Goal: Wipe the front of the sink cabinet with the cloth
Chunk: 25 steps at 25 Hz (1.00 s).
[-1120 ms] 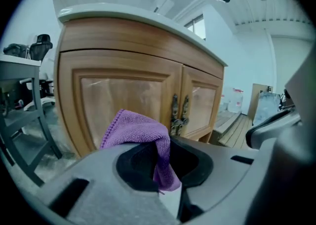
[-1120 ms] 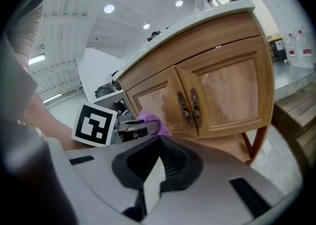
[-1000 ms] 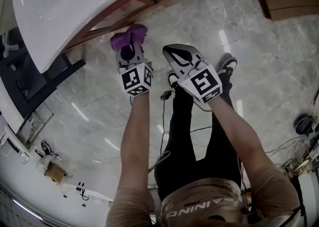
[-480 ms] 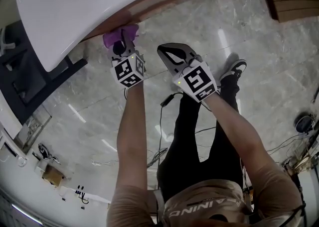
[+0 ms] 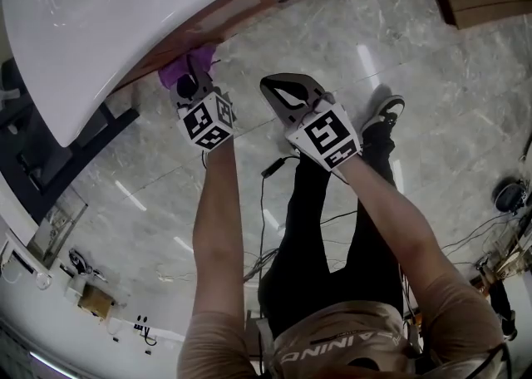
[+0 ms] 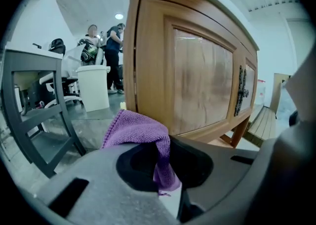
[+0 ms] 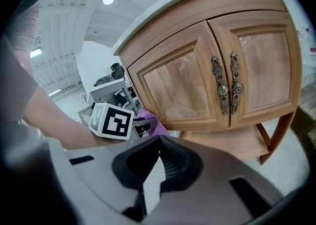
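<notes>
The left gripper [image 6: 165, 172] is clenched on a purple microfibre cloth [image 6: 140, 132]. One fold bunches up just ahead of its jaws and a thin tail hangs down into the hollow between them. The wooden sink cabinet with panelled doors [image 6: 202, 81] stands directly ahead of this gripper and to its right. The cloth sits at the lower near corner of the cabinet front, though no view settles whether it is actually pressing on the wood.

The right gripper [image 7: 155, 162] has its jaws together on nothing, held back from the cabinet with the ornate metal door handles [image 7: 226, 88] ahead of it and slightly right.

The cloth looks light, limp and soft, likely to fold over itself rather than hold a shape. A pinch on a thick gather would probably serve best, leaving a broad pad ahead of the jaw tips so fabric, not hard plastic, meets the finish.
</notes>
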Each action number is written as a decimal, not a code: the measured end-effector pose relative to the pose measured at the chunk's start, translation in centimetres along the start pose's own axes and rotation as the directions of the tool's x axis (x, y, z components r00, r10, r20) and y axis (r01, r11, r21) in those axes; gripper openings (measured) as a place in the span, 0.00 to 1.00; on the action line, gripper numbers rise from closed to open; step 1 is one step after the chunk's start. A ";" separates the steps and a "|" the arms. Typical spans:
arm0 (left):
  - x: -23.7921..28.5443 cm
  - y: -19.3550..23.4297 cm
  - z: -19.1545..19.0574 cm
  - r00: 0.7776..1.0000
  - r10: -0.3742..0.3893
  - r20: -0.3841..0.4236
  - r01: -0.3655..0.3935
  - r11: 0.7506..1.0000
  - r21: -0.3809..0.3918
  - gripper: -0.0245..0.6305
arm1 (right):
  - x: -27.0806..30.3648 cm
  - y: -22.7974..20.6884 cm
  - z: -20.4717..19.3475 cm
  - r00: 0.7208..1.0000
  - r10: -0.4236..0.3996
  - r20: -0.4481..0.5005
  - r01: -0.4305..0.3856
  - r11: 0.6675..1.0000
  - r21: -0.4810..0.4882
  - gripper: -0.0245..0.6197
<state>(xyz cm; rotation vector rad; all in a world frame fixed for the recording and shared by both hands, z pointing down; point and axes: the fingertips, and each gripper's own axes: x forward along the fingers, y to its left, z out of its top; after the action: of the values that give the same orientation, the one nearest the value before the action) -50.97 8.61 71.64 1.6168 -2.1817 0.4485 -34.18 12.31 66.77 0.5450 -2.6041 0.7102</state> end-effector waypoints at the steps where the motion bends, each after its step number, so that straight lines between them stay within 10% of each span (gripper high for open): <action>1: 0.2 -0.4 -0.1 1.000 0.005 -0.004 -0.006 1.000 -0.005 0.09 | -0.3 -0.4 -0.1 1.000 -0.002 0.003 0.002 1.000 0.003 0.05; 25: 4.1 -21.8 3.0 0.996 -0.089 -0.004 0.089 0.996 -0.019 0.09 | -13.3 -15.5 -0.3 0.995 -0.091 0.046 0.088 0.994 0.061 0.05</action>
<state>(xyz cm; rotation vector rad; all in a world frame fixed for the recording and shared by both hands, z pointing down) -31.54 -2.40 71.55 1.6934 -2.0947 0.4041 -15.75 3.62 67.06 0.7012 -2.5919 0.7551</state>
